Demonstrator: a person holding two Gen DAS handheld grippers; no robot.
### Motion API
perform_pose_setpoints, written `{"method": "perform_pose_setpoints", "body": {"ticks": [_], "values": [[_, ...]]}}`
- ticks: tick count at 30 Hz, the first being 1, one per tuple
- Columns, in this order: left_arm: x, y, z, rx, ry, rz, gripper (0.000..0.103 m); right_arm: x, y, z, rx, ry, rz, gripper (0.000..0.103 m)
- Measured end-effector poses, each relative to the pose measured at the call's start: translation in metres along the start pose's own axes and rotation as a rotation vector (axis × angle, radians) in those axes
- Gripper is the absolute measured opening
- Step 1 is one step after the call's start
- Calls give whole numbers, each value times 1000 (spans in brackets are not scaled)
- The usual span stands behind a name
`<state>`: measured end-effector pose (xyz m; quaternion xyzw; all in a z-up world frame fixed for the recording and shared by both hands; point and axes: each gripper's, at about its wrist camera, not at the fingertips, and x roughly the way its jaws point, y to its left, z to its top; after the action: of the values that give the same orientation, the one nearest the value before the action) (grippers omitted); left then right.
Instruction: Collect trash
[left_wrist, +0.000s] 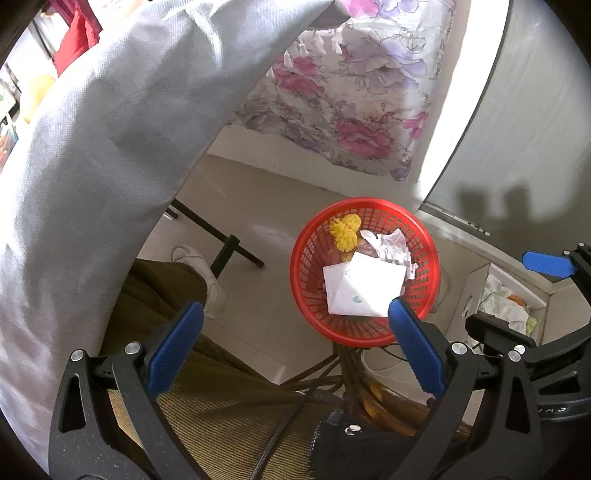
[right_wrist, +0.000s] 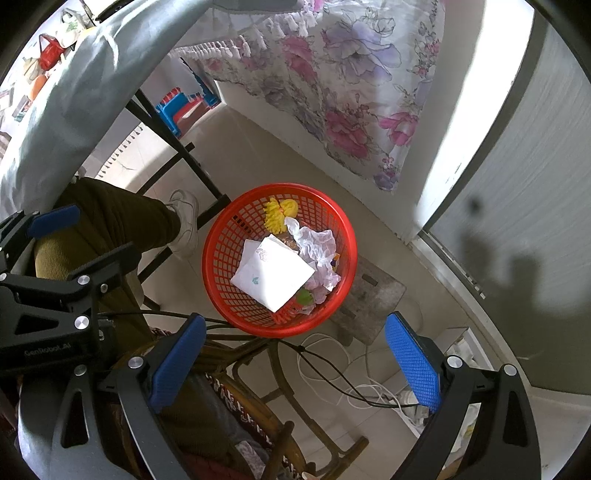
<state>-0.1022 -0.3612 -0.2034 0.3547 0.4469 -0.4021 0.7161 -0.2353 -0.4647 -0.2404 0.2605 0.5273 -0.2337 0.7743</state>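
Since the round red mesh basket (right_wrist: 221, 258) sits on the tiled floor (right_wrist: 258, 158), the trash is easy to spot: a flat folded white paper (right_wrist: 275, 273), crinkly crumpled paper (right_wrist: 317, 243) and a knobbly yellow thing (right_wrist: 279, 216). Left tongs (left_wrist: 295, 317) and right tongs (right_wrist: 295, 332) both hover above, blue ribbed pads wide apart, holding nothing. Floral cloth (right_wrist: 351, 92) hangs behind, gray-draped worktop (left_wrist: 110, 129) to the left.

red basket (right_wrist: 221, 258) on tiled floor (right_wrist: 258, 155)

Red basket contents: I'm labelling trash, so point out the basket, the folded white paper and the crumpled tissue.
red basket (right_wrist: 221, 254), right wrist view, left mesh wall.
folded white paper (right_wrist: 275, 273), right wrist view, centre.
crumpled tissue (left_wrist: 391, 247), left wrist view, middle.
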Motion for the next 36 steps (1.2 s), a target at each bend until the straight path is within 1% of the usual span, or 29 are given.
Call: {"method": "perform_pose_setpoints", "body": {"ticks": [36], "values": [[0,2,1,1,0,1,96,-3,3,1,-7,-5,-3,96]]}}
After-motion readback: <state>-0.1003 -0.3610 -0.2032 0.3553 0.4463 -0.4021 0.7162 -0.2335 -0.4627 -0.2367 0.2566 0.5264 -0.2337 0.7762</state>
